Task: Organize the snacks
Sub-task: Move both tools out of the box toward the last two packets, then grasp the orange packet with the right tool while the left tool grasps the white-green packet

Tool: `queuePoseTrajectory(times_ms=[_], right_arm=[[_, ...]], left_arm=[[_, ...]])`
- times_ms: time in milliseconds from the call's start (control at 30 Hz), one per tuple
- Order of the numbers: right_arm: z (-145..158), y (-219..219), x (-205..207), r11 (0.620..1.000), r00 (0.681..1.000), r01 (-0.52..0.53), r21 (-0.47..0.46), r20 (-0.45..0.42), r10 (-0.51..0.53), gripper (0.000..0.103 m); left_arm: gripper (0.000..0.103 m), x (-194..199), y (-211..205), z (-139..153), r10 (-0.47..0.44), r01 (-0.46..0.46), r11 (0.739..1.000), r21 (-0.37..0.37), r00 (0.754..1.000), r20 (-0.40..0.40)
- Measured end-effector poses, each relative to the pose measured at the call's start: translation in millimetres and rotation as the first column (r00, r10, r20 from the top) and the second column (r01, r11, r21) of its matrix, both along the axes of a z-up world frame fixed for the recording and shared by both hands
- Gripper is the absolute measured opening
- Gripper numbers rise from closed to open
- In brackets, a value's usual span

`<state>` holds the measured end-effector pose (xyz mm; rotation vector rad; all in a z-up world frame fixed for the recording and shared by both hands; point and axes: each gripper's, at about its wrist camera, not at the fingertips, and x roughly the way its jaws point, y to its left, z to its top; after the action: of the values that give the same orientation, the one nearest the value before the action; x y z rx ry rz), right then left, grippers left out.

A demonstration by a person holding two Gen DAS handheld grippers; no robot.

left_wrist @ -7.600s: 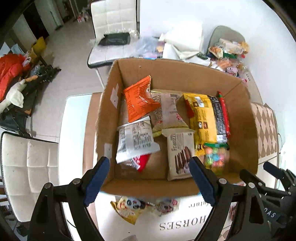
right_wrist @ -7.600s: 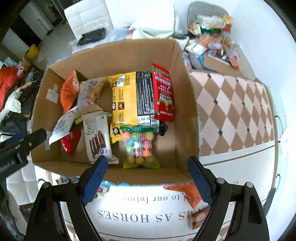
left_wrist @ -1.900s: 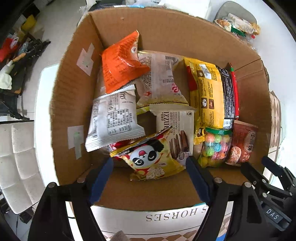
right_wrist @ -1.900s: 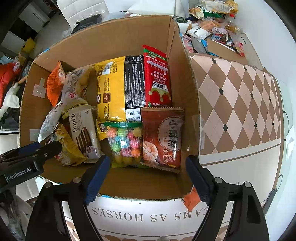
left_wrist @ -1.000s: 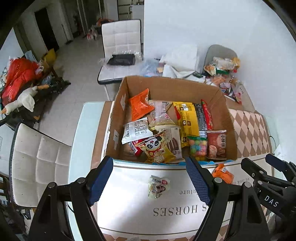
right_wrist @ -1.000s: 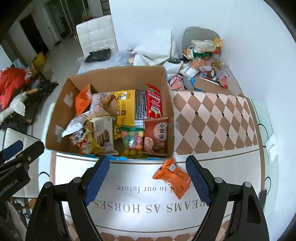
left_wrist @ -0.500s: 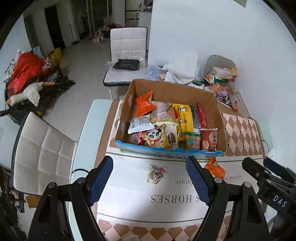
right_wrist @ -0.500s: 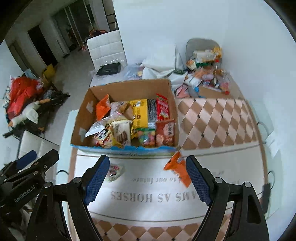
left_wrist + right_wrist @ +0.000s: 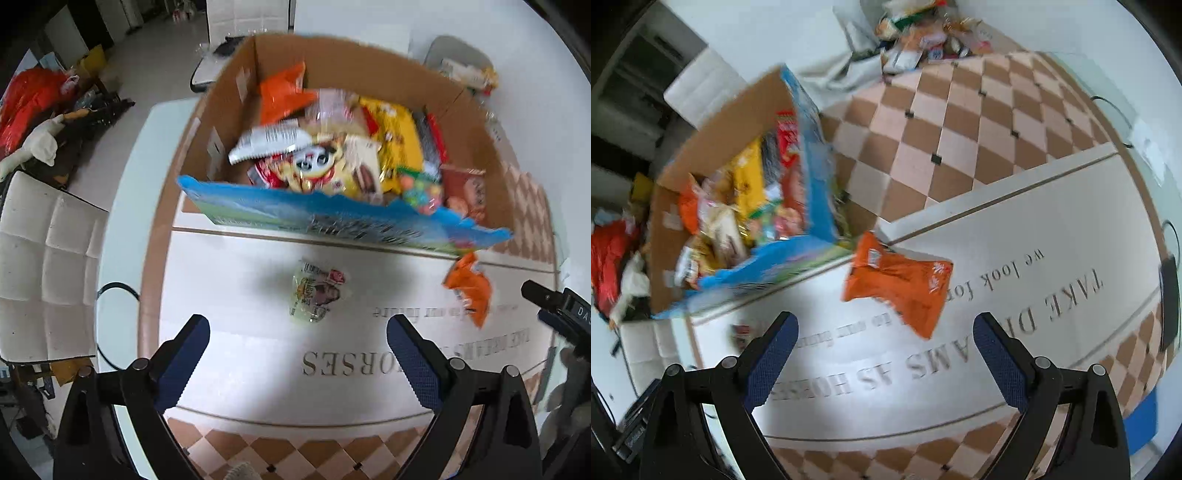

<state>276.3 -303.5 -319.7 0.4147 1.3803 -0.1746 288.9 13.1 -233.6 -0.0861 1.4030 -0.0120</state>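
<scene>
A cardboard box (image 9: 476,122) full of snack packets stands on the table, its near wall printed blue. In front of it a small pale green packet (image 9: 317,291) lies on the white cloth, just beyond my left gripper (image 9: 297,345), whose jaws are opening with nothing between them. An orange packet (image 9: 901,284) lies by the box's corner (image 9: 820,206), just ahead of my right gripper (image 9: 884,341), whose jaws are opening too, with nothing in them. The orange packet (image 9: 469,288) shows at the right of the left wrist view, next to the other gripper's black body (image 9: 561,314).
A white cloth with grey lettering (image 9: 1052,291) covers the near table; brown checked cloth (image 9: 953,122) lies beyond. More snacks (image 9: 923,33) are piled at the far end. A white chair (image 9: 48,280) stands on the left, and red bags (image 9: 29,99) lie on the floor.
Both grippers have dropped toward the table and their jaws stand wider. The green packet and the orange packet now loom larger. The right view has swung right and rolled.
</scene>
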Motion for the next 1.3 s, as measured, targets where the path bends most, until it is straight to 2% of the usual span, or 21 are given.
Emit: queuePoseTrajectory(times_ms=[100,167,233,333,400,500,567,600,733,767,833,900,967,1033,1233,1300], right_arm=[[-29.2,6.9,20.2,0.982,0.985,-0.168,-0.091,-0.066,0.162,0.098],[-46.3,17.3,32.5,0.940,0.953,-0.295,-0.169,-0.119,0.278,0.098],[-65.4,28.2,42.7,0.884,0.907,-0.414,-0.215,-0.182,0.381,0.098],[-89.1,43.1,53.9,0.812,0.840,-0.536,-0.233,-0.243,0.485,0.098],[-100.2,49.5,58.4,0.793,0.816,-0.572,-0.208,-0.249,0.522,0.097],[-114.0,54.1,64.0,0.801,0.811,-0.573,-0.174,-0.263,0.523,0.089],[-120.5,54.1,64.4,0.818,0.821,-0.551,-0.167,-0.282,0.496,0.069],[-121.9,52.5,63.7,0.833,0.833,-0.528,-0.167,-0.290,0.471,0.066],[-127.5,36.3,51.4,0.940,0.891,-0.338,-0.040,-0.334,0.307,0.062],[-129.6,32.7,46.1,0.959,0.901,-0.282,0.008,-0.342,0.267,0.057],[-132.6,28.5,37.2,0.979,0.912,-0.195,0.066,-0.354,0.206,0.057],[-133.7,29.5,32.4,0.982,0.916,-0.159,0.098,-0.356,0.183,0.058],[-135.0,29.4,29.2,0.985,0.921,-0.130,0.110,-0.356,0.161,0.064],[-137.1,27.4,28.7,0.986,0.924,-0.112,0.121,-0.354,0.148,0.067],[-140.7,34.6,30.2,0.988,0.924,-0.113,0.109,-0.354,0.145,0.067],[-140.5,47.2,27.5,0.988,0.924,-0.115,0.099,-0.354,0.143,0.067]], left_arm=[[0.098,4.9,-6.6,-23.1,-0.022,0.023,0.999,0.036,1.000,-0.020],[0.098,8.5,-10.1,-36.3,-0.033,0.035,0.998,0.054,0.999,-0.040],[0.098,11.5,-12.1,-47.5,-0.033,0.036,0.997,0.064,0.998,-0.058],[0.098,13.6,-12.8,-59.6,-0.026,0.032,0.997,0.068,0.996,-0.084],[0.098,14.3,-12.0,-63.8,-0.020,0.026,0.998,0.063,0.995,-0.095],[0.098,15.5,-5.9,-70.3,-0.001,0.007,0.999,0.052,0.994,-0.111],[0.098,15.3,0.1,-73.1,0.015,-0.010,0.999,0.044,0.993,-0.116],[0.098,15.9,3.8,-74.4,0.026,-0.022,0.999,0.037,0.992,-0.119],[0.098,18.1,17.1,-80.3,0.061,-0.065,0.998,-0.025,0.987,-0.146],[0.098,19.3,20.8,-82.8,0.065,-0.072,0.997,-0.042,0.986,-0.153],[0.098,22.6,21.9,-87.6,0.062,-0.076,0.995,-0.072,0.982,-0.180],[0.098,27.1,21.6,-91.5,0.049,-0.067,0.994,-0.086,0.979,-0.197],[0.098,33.0,16.7,-96.5,0.028,-0.047,0.995,-0.088,0.976,-0.214],[0.098,39.4,11.0,-102.4,0.011,-0.028,0.997,-0.072,0.975,-0.220],[0.098,46.7,-2.9,-124.3,-0.039,0.024,0.998,-0.059,0.967,-0.253],[0.087,46.1,-7.3,-129.4,-0.058,0.048,0.998,-0.046,0.966,-0.252]])
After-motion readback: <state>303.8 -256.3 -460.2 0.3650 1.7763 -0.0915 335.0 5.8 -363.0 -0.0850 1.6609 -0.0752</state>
